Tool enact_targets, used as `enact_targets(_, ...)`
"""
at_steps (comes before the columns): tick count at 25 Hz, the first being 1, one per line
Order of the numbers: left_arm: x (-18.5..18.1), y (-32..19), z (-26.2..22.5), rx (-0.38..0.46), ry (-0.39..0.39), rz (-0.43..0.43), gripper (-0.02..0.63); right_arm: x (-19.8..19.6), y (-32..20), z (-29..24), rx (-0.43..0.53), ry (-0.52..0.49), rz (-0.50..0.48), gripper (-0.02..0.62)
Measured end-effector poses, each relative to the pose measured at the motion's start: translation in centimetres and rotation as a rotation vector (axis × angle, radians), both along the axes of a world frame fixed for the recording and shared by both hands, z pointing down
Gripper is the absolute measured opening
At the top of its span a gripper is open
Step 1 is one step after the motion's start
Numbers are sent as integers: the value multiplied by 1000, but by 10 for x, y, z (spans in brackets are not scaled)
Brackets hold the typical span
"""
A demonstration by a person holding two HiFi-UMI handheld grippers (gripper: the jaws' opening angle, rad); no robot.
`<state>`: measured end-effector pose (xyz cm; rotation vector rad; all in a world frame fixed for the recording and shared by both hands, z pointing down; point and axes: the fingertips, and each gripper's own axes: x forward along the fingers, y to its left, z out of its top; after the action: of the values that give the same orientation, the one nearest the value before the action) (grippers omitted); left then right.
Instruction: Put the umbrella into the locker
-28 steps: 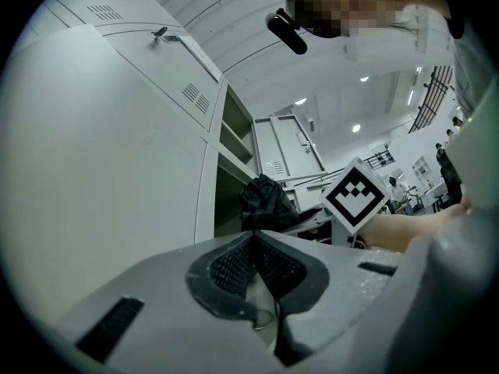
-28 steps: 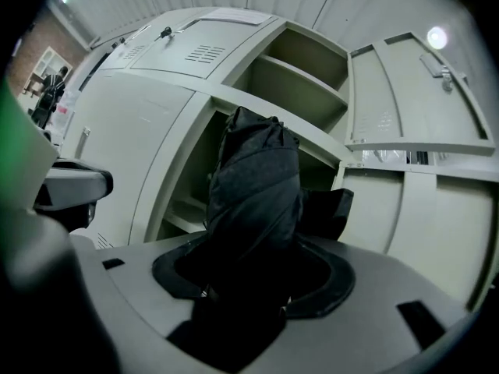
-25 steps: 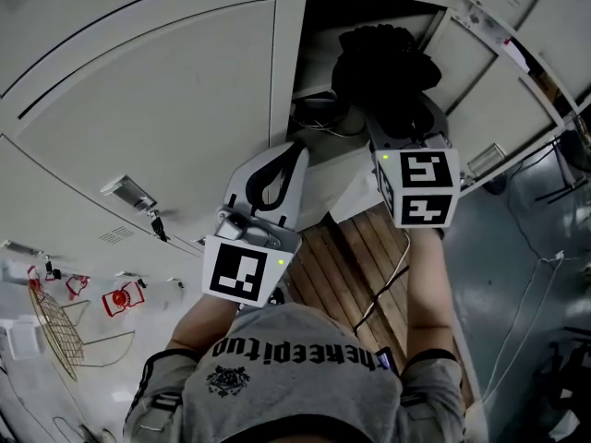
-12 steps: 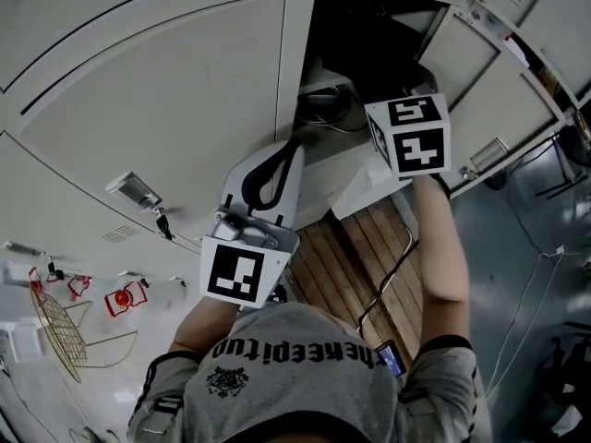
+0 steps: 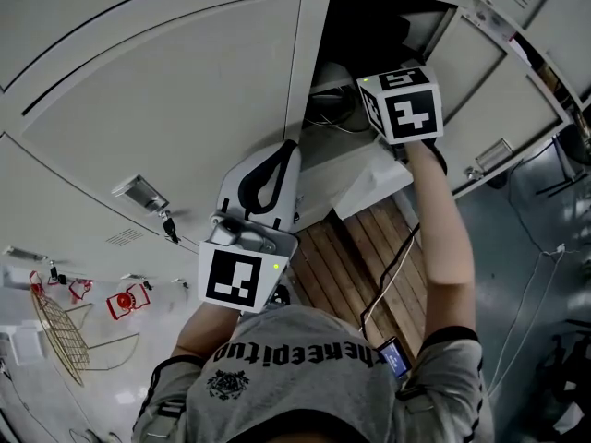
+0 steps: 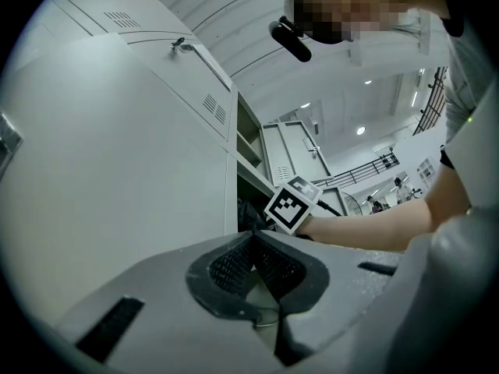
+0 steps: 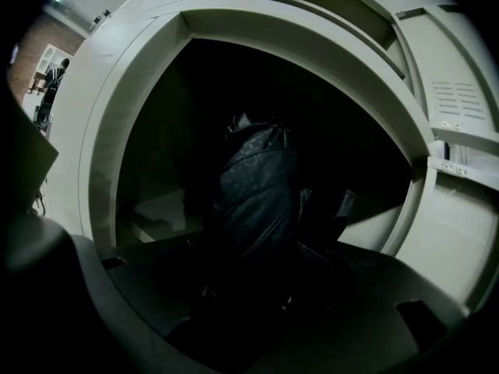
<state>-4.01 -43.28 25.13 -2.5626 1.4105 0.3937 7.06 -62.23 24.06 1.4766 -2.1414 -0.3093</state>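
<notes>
While right gripper (image 7: 257,302) clamped black folded umbrella (image 7: 257,185) inside open locker (image 7: 140,92), left gripper (image 6: 251,263) sat closed, empty, beside neighbouring door (image 5: 185,109).

Right arm (image 5: 450,238) stretches forward, the right gripper (image 7: 261,287) clamped on the umbrella (image 7: 253,193). Left gripper (image 6: 253,240) hangs near the chest, jaws pressed together, holding nothing.

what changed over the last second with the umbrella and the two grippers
The right gripper carried the black umbrella up and forward, from just in front of the locker into its dark opening. The head view now hides the umbrella behind the gripper's cube, while the right gripper view shows it between the jaws. Nothing was let go. The left gripper stayed low beside the closed door, jaws together and empty.
</notes>
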Motion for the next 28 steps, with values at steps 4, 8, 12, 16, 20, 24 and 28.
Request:
enact_targets(4, -6, -3, 2, -3, 0, -8, 5, -4, -13, 6, -23, -3, 2, 259)
enact_targets(8, -11, -5, 4, -6, -1, -17, 5, -6, -26, 10, -47, -19, 5, 259)
enact_targets(12, -13, -9, 5, -9, -2, -18, 5, -7, -34, 11, -68, -20, 3, 261)
enact_targets(16, -11, -11, 5, -7, -5, -13, 5, -7, -41, 2, -56, -5, 5, 262)
enact_targets(20, -7, -12, 4, -7, -7, -7, 5, -5, -51, -6, -51, -2, 14, 262)
enact_targets(24, -5, -14, 5, -6, -7, -4, 5, -7, -58, -6, -51, -13, 17, 262)
enact_targets(28, -3, -16, 5, -7, -6, -5, 5, -9, -63, -3, -45, -21, 6, 264)
